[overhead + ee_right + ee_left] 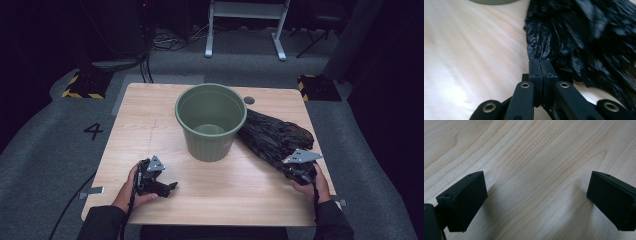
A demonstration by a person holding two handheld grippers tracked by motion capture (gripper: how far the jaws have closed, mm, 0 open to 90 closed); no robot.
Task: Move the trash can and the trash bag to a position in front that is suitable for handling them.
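A crumpled black plastic bag (pixel 272 135) lies on the wooden table (pixel 145 130), to the right of a green ribbed bin (pixel 210 122) that stands upright and looks empty. My right gripper (pixel 291 169) is at the bag's near end. In the right gripper view its jaws (pixel 540 62) are pressed together on a pinched edge of the bag (pixel 579 37), with the bin's base (pixel 491 1) at the top. My left gripper (pixel 171 186) rests low at the front left of the table. Its jaws (pixel 536 195) stand wide apart over bare wood with nothing between them.
A dark round spot (pixel 249 100) marks the table's far edge behind the bin. Around the table is grey carpet with a number 4 (pixel 93 131), yellow-black striped blocks (pixel 82 86), cables and a white frame (pixel 245 25) at the back.
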